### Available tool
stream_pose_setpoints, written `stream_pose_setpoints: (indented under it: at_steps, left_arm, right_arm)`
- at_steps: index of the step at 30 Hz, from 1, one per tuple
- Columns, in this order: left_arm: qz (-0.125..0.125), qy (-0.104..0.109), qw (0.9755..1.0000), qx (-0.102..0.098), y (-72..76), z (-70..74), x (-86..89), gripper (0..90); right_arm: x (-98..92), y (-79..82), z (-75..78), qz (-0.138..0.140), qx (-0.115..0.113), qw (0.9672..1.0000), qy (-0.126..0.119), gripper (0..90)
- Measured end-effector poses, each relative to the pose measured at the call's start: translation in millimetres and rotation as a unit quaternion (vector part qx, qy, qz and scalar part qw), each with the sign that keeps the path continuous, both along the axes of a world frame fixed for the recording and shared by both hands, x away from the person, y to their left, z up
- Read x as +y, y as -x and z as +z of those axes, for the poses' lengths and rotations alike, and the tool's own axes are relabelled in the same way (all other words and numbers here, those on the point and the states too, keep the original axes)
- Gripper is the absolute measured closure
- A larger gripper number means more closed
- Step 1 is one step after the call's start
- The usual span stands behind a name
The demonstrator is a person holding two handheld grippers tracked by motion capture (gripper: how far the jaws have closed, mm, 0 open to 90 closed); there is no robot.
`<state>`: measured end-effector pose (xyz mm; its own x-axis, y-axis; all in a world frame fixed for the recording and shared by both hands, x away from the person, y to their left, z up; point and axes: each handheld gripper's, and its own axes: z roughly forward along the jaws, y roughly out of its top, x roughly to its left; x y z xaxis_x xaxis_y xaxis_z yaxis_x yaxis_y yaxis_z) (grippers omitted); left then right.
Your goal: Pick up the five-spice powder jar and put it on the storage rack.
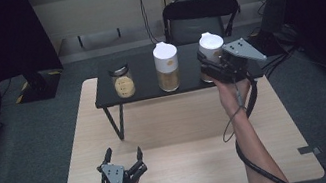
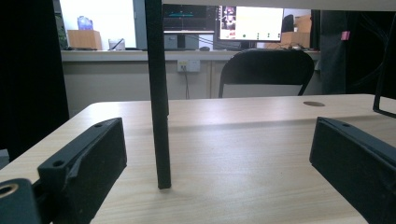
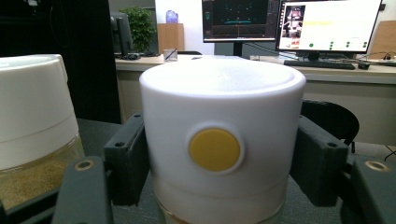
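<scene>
The right gripper [image 3: 219, 182] is clamped on the white-lidded jar [image 3: 222, 135] at the right end of the black shelf [image 1: 146, 92], another jar [image 3: 32, 121] just beside. The left gripper [image 1: 122, 154], jaws apart, rests on bare table [image 1: 189, 168].

A smooth, glossy white plastic lid with a yellow button tops the clear jar [image 3: 223, 154] clamped between matt black plastic jaws at the right end of the matt black shelf [image 1: 148, 89]; beside it, a second jar [image 1: 167, 66] of grainy tan contents. The desk [image 1: 185, 169] beneath shows pale wood-grain laminate.
</scene>
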<state>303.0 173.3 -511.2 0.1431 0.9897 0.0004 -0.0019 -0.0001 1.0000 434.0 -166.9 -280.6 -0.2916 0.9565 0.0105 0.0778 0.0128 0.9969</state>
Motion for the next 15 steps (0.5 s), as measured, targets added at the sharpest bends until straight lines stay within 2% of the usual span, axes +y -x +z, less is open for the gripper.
stream_pose_setpoints:
  at_steps: [15]
  left_arm:
    - [-0.001,0.0,1.0,0.0,0.0,0.0,0.0,3.4]
  right_arm:
    - [-0.5,0.8,1.3,-0.003,0.0,1.0,0.001,27.2]
